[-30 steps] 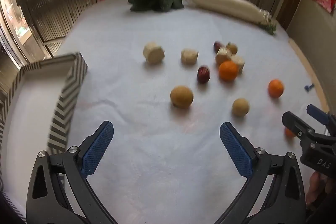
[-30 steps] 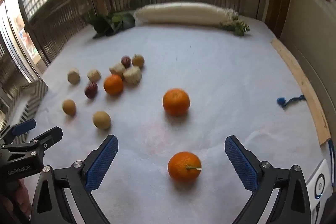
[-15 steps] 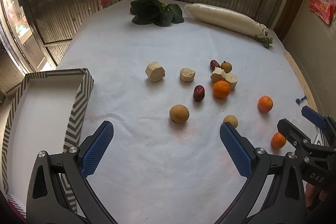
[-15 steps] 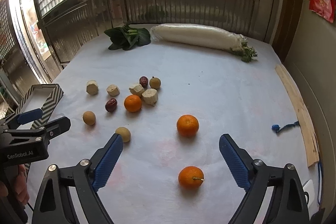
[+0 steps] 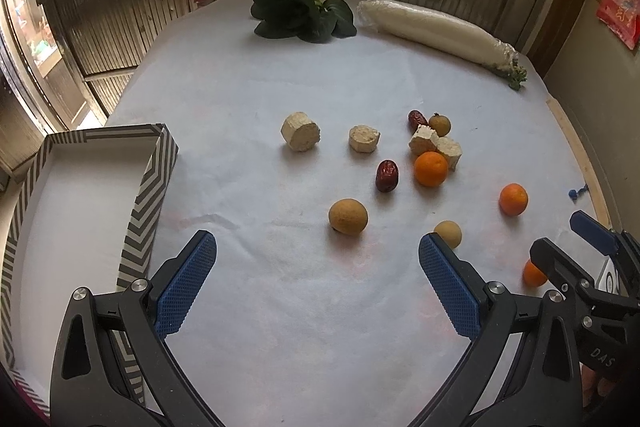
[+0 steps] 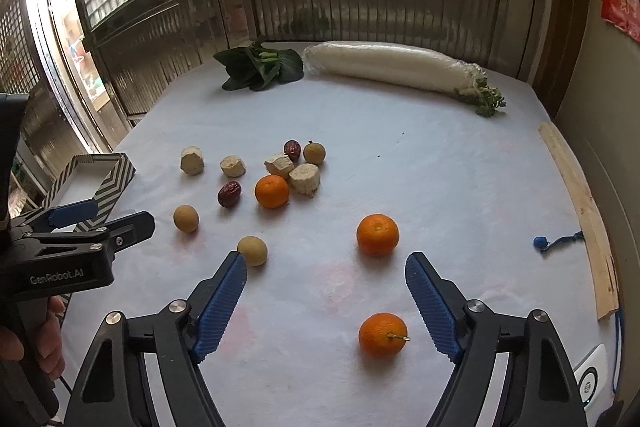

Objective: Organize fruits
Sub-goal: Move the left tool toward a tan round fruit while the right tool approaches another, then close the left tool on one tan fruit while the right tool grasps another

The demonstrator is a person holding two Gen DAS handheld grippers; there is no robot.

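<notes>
Fruits lie scattered on a white cloth: three oranges (image 6: 382,333) (image 6: 377,234) (image 6: 271,191), round tan fruits (image 5: 347,215) (image 5: 448,233) (image 6: 314,151), red dates (image 5: 386,175) (image 5: 416,119) and pale cut chunks (image 5: 301,136) (image 5: 363,138). A zigzag-patterned box (image 5: 148,187), white inside, sits at the left. My left gripper (image 5: 316,279) is open and empty, above the cloth near the box. My right gripper (image 6: 326,301) is open and empty, just above the nearest orange.
Leafy greens (image 5: 302,13) and a long wrapped white radish (image 5: 436,29) lie at the far edge. A wooden strip (image 6: 580,215) and a blue cord (image 6: 554,241) lie at the right edge. Wooden railings surround the table.
Both grippers have pulled back and risen, so more of the table shows. Both stay open and empty. The fruits have not moved.
</notes>
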